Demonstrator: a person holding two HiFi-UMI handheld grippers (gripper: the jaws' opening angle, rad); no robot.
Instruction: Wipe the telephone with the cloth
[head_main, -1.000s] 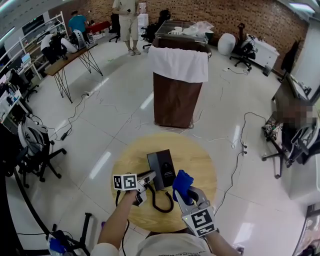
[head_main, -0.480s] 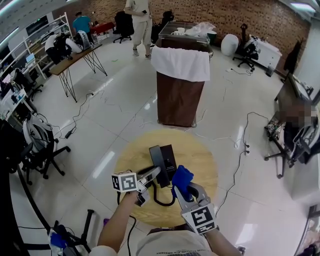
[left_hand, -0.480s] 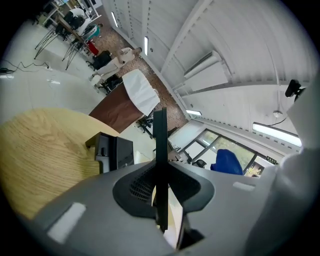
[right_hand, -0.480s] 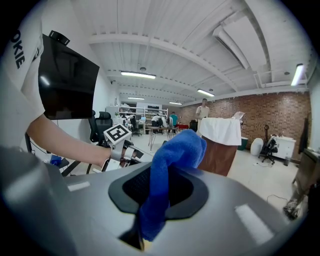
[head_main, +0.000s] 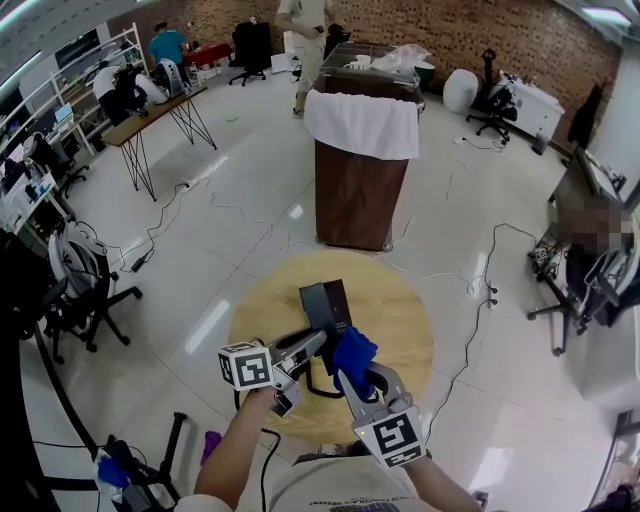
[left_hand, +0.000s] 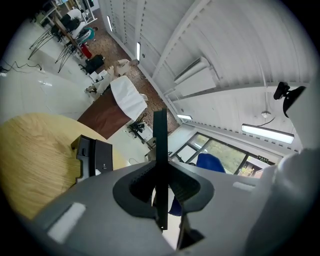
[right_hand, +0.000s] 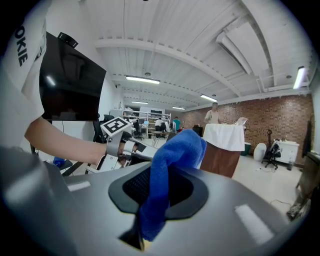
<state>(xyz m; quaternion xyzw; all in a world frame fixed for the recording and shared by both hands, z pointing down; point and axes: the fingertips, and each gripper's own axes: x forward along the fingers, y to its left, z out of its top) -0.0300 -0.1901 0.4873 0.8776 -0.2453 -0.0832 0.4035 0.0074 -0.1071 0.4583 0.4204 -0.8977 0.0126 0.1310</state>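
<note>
The telephone (head_main: 325, 305) lies flat on the round wooden table (head_main: 400, 320), just beyond the tips of both tongs. Its long axis runs away from the person, the far end leaning a little to the left tongs' side. The left tongs (head_main: 318, 340) point at its near end and pinch a slim black bar (left_hand: 160, 150), seen edge-on and sticking out past the jaws. A black cord (head_main: 318, 388) loops under the tips. The right tongs (head_main: 350, 375) are clamped on the blue cloth (head_main: 352, 352), which bunches above the jaws right beside the left tongs' tips and overlaps the telephone's near corner; whether they touch I cannot tell. Compared with a second ago, the left tongs have come up nearer the camera, and the cloth has closed in from the telephone's right side towards the left tongs
</note>
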